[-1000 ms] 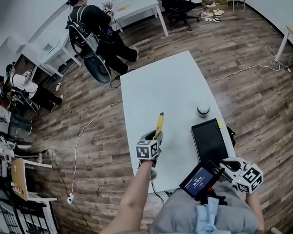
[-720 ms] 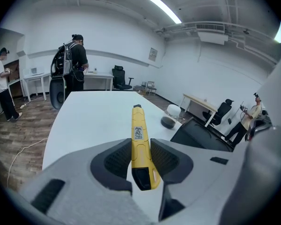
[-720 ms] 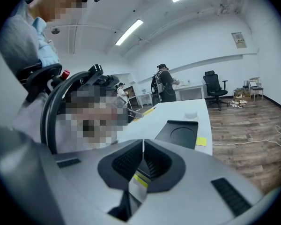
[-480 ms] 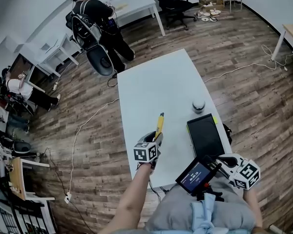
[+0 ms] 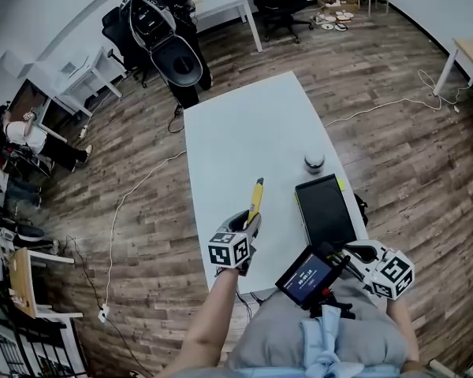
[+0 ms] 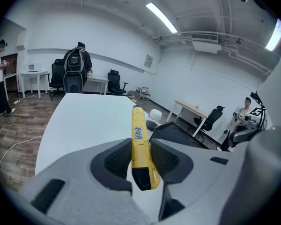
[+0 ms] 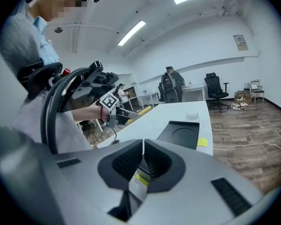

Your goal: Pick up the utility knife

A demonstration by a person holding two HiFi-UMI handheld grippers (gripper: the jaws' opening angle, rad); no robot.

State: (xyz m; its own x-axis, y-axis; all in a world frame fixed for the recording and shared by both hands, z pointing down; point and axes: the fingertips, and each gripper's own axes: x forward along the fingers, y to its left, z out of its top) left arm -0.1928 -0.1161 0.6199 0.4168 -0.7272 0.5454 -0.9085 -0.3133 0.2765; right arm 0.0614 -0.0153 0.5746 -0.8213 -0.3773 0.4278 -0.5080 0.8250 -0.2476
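Note:
The yellow utility knife is clamped by its black rear end in my left gripper and points away over the white table. In the left gripper view the knife runs straight out between the ribbed pads of the gripper, held clear of the tabletop. My right gripper hangs near my body at the table's near right corner; its jaws are together with nothing between them. From there I see the left gripper carrying the knife.
A black flat pad lies on the table's right side, with a yellow sticky note and a small round white object beyond it. A small screen sits at my chest. Cables cross the wooden floor. People and chairs are at the far desks.
My left gripper has carried the knife a little up and onward over the table. The right gripper has stayed in place. The person at the far desk has shifted with the chair.

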